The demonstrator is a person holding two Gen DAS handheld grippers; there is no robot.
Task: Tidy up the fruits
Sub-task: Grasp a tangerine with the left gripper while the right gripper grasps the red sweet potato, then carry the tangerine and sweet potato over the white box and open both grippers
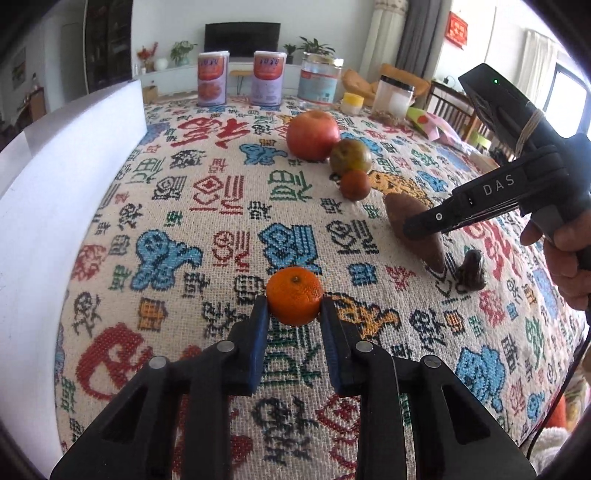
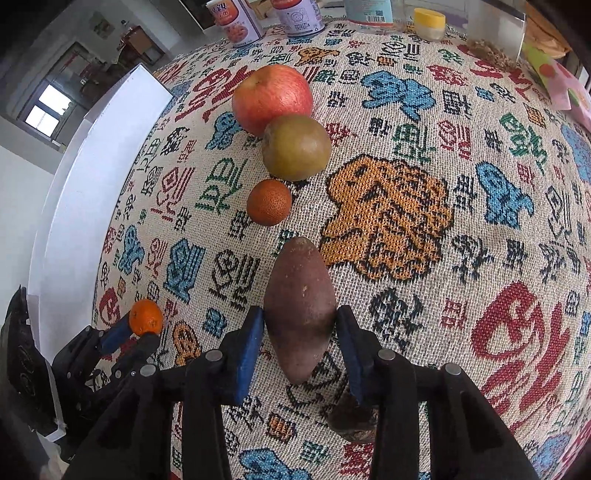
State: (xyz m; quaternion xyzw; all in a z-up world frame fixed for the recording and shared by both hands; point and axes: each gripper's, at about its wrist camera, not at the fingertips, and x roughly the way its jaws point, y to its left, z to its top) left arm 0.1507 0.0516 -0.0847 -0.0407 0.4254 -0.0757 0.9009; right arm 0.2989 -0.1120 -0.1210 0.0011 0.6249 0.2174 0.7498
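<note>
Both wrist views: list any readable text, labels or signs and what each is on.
"DAS": white letters on the black body of the right claw, seen from the left wrist.
Purple cans: label print too blurred to read.
Blue-labelled tin: text and barcode too small to read.
Red wall hanging: gold characters too blurred to read.
Tablecloth: woven, stylised character motifs; none I can read reliably.

The counter point(image 1: 207, 236) offers open patterned cloth between the white board point(image 1: 55, 206) along its left edge and the diagonal row of apple point(image 2: 272, 99), greenish fruit point(image 2: 296, 147) and small orange fruit point(image 2: 269, 202). Cans point(image 1: 212, 78) and jars point(image 1: 396, 95) block the far edge. A small dark object point(image 1: 471, 271) lies just beside the sweet potato point(image 2: 300, 310).
</note>
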